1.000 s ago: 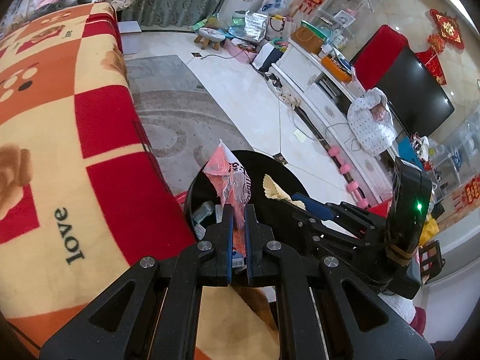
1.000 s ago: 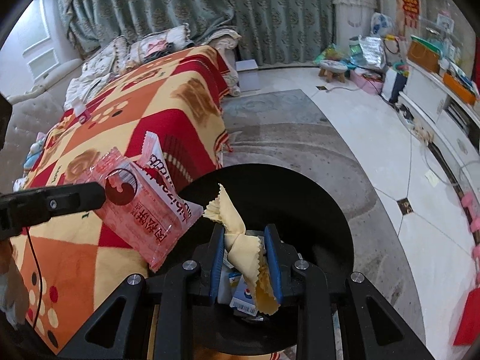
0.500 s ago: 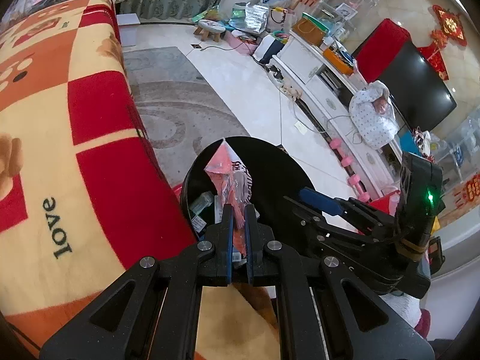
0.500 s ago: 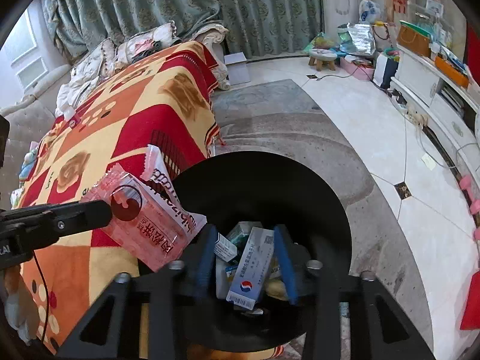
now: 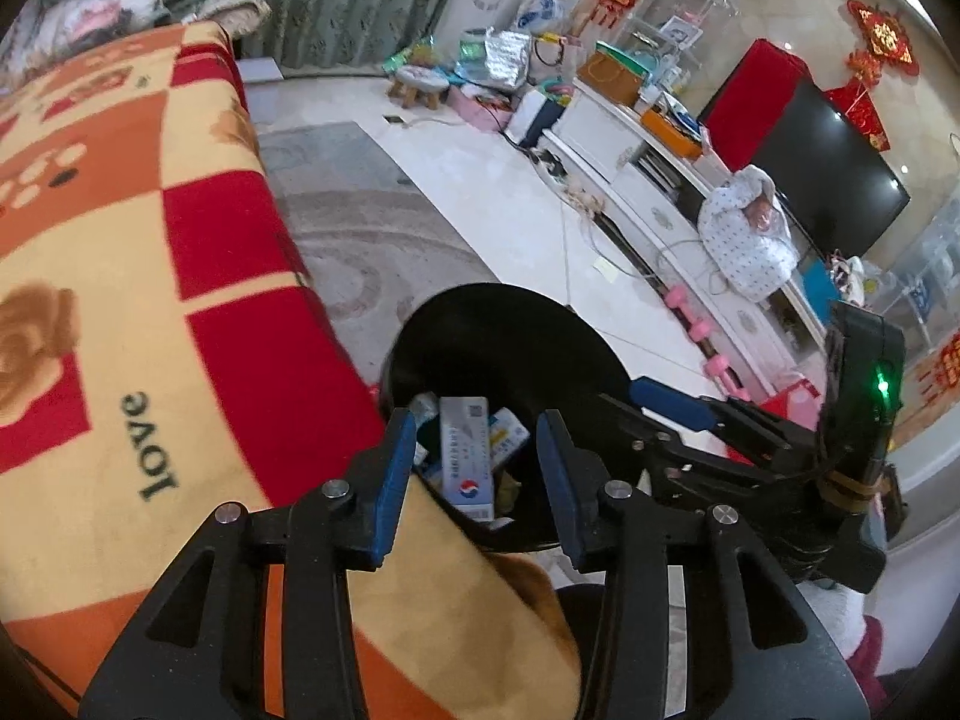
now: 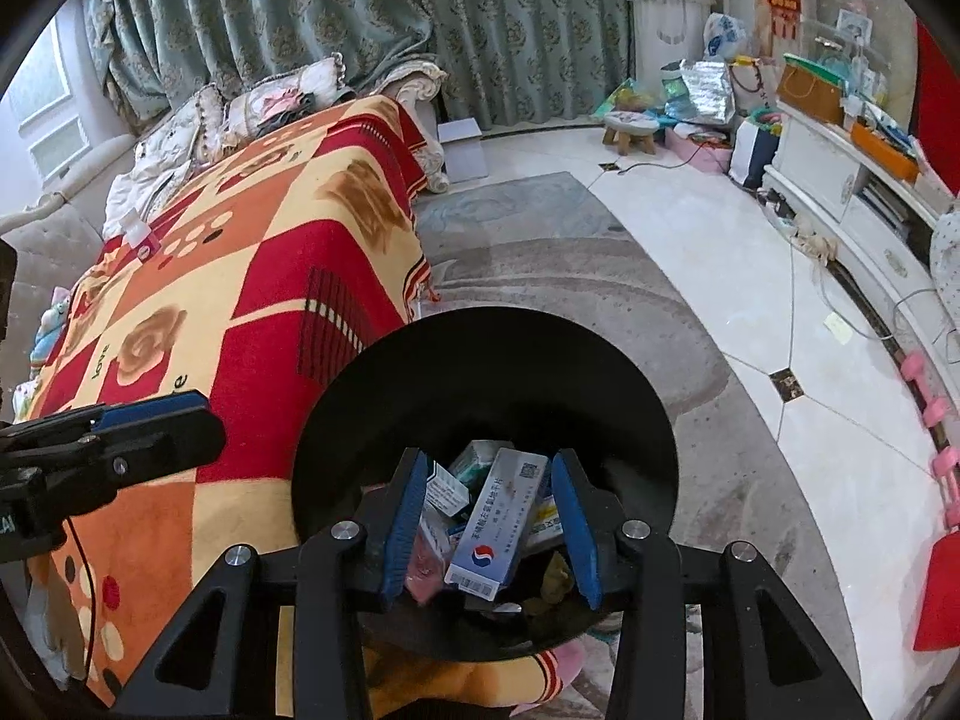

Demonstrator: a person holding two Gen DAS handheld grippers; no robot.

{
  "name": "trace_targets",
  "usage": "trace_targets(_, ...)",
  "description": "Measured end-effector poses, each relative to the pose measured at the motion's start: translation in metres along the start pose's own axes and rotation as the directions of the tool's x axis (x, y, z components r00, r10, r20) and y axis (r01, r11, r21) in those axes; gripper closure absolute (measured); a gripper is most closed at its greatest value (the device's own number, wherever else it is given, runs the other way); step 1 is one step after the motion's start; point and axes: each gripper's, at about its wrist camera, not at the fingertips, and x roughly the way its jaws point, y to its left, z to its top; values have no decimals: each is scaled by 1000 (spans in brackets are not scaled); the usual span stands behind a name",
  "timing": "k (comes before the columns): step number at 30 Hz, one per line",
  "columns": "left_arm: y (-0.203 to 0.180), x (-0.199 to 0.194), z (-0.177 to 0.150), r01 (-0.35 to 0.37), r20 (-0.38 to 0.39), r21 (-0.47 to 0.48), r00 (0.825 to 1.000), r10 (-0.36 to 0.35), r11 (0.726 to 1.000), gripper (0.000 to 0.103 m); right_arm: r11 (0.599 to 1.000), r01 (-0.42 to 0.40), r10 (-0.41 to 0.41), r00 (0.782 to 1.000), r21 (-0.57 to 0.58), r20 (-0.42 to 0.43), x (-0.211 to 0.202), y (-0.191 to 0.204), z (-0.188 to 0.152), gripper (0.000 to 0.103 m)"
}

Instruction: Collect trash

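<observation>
1. Left of both sets of fingers: blanket [image 5: 150, 300] in red, orange and yellow checks, draped over a sofa; its edge drops right beside the bin's left rim. No free room on that side.
2. Ahead and right of the fingers: grey rug [image 6: 540, 276], then pale tiled floor [image 6: 810, 408], open as far as the white TV cabinet [image 5: 648, 180] along the far wall. Pink dumbbells [image 6: 942, 462] lie at the cabinet's foot, well clear of the bin.
3. Black round bin [image 6: 480, 372] sits directly under and ahead of both grippers, top open, inner wall bare on the far side.
4. Left gripper [image 5: 477, 450]: fingers part-way apart and opening, nothing between the pads; it hangs over the bin's near-left rim.
5. Right gripper [image 6: 495, 519]: fingers part-way apart, nothing gripped; it hangs over the bin's near rim, with the trash seen through the gap.
6. Bin contents: white-and-blue carton [image 6: 501, 525] on top, smaller cartons [image 6: 447, 492] packed to its left, a pink wrapper [image 6: 426, 564] near the right gripper's left finger, yellowish cloth [image 6: 555, 579] low by its right finger.
7. Top carton: long axis runs roughly away from the fingers, far end tilted slightly right, barcode end nearest the fingers, far end propped higher on the other cartons.
</observation>
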Motion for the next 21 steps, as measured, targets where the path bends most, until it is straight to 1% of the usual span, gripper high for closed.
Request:
trace_targets(3, -1, -11, -5, -43, 35, 17, 999, 42, 999, 63, 999, 32, -32, 999, -2, 25, -9, 6, -2, 61)
trace_targets(7, -4, -24, -12, -82, 80, 44, 994, 79, 996, 63, 998, 70, -70, 995, 2, 68, -21, 12, -4, 61)
trace_targets(10, -6, -34, -16, -146, 120, 67, 983, 138, 987, 63, 995, 104, -104, 990, 5, 99, -30, 20, -5, 61)
trace_targets(13, -6, -47, -21, -203, 172, 75, 967, 188, 976, 63, 994, 109, -110, 987, 15, 116, -38, 26, -5, 61)
trace_targets(17, -2, -60, -26, -209, 202, 75, 961, 191, 975, 63, 991, 130, -132, 981, 22, 143, -48, 35, -6, 61)
trace_targets(21, 1, -75, -30, -247, 244, 79, 944, 222, 966, 63, 991, 132, -134, 977, 21, 168, -57, 45, -7, 58)
